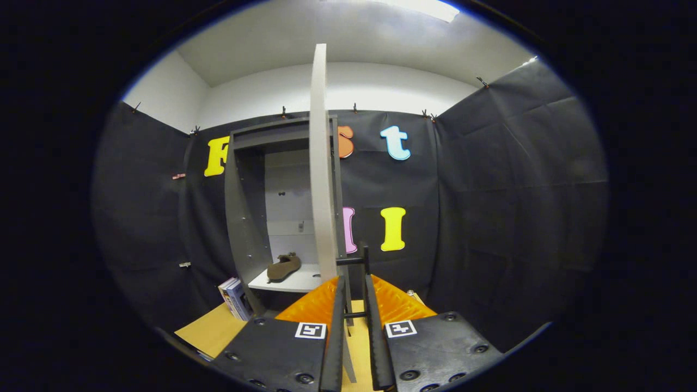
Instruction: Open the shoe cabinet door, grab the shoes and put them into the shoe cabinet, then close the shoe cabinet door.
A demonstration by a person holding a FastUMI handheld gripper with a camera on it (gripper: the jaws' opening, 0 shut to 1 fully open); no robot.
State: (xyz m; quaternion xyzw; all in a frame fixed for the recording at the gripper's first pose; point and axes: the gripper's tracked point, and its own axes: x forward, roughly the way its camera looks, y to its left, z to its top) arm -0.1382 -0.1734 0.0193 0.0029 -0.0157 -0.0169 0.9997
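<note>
— One shoe (pixel 283 267) I can see, lying on the pale shelf (pixel 291 281) inside the shoe cabinet (pixel 245 218). Its long axis runs roughly side to side; I can't tell which end is the toe.

— What's left of the cabinet?

— A few books (pixel 235 298) stand on the wooden floor (pixel 209 329) against its lower left corner. Past them, bare floor and the black wall.

— And the door?

— The cabinet door (pixel 322 163) is swung out toward me, edge-on, standing tall just right of the shoe. Its dark bar handle (pixel 359 272) sits low on that edge.

— Your claw?

— My gripper (pixel 355 326) has its fingers drawn nearly together, a narrow slot left between them. The handle sits between the tips; I can't tell whether they press on it. To the right, open room up to the wall.
</note>
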